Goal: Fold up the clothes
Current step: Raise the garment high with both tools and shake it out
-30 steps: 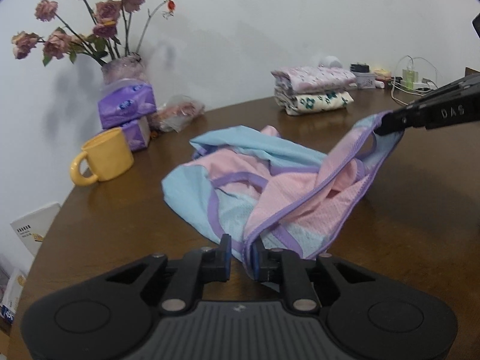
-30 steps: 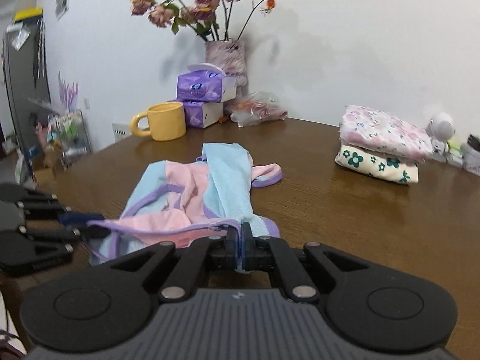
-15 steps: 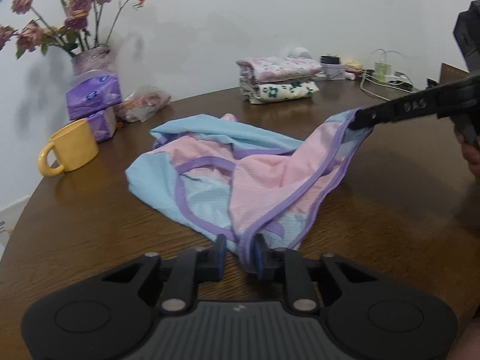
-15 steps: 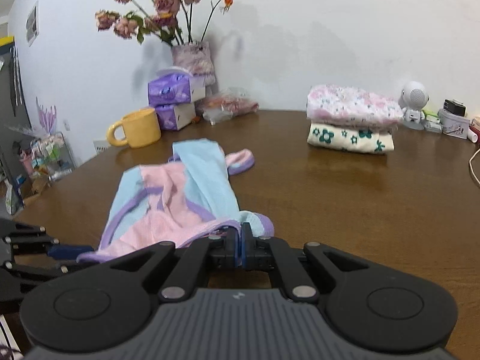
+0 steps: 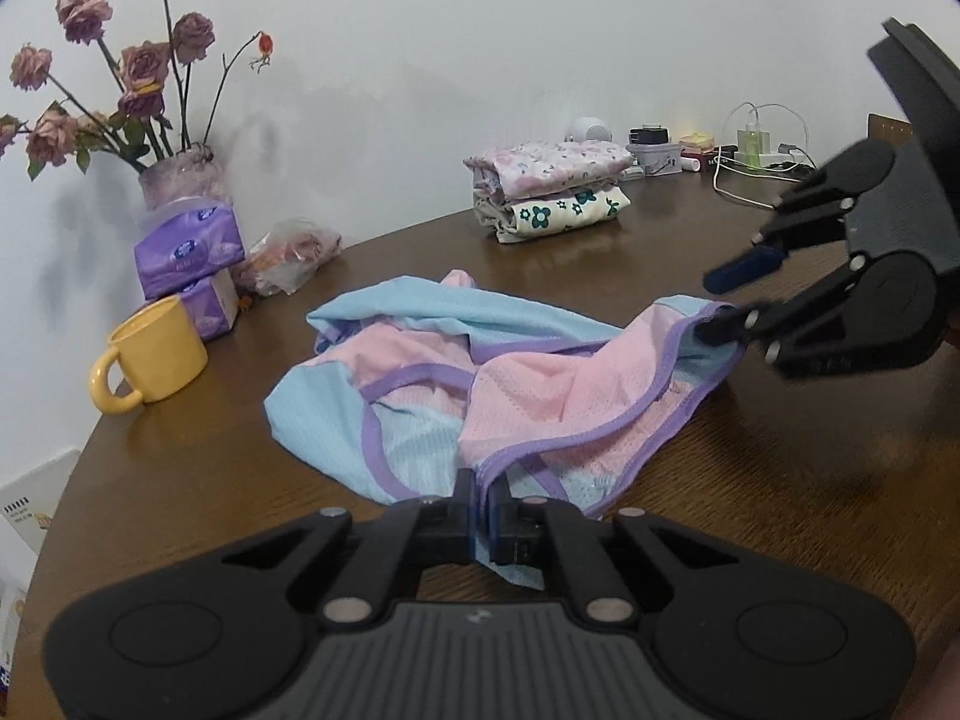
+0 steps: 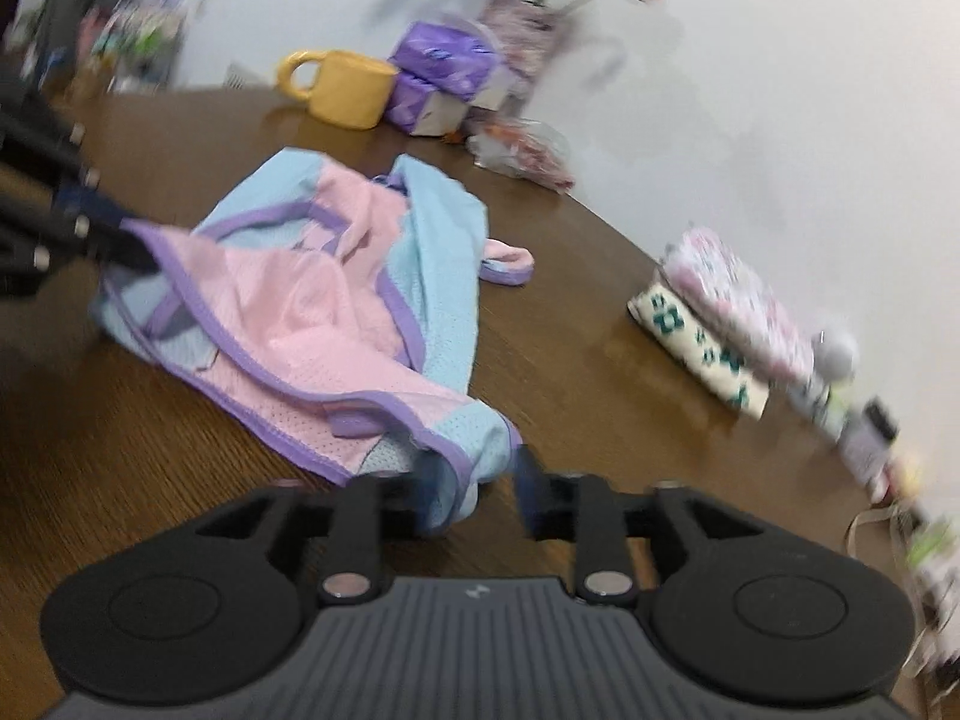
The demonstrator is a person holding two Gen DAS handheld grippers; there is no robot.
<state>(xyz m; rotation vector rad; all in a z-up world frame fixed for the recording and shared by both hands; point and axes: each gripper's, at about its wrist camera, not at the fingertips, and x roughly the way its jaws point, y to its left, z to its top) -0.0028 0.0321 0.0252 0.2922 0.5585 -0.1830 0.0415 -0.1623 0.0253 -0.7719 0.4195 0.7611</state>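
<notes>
A pink and light-blue mesh garment with purple trim lies crumpled on the brown round table; it also shows in the right wrist view. My left gripper is shut on the garment's near hem. My right gripper is open, and the garment's corner lies slack between its jaws. In the left wrist view the right gripper shows at the right with its fingers spread, the lower one touching the cloth's edge. The left gripper shows at the left of the right wrist view, holding the hem.
A yellow mug, purple tissue packs, a vase of dried roses and a plastic bag stand at the back left. A stack of folded clothes sits at the back. Chargers and cables are far right.
My right gripper has opened and let go of the garment's corner, and its view has tilted and blurred. The left gripper has stayed shut on the hem.
</notes>
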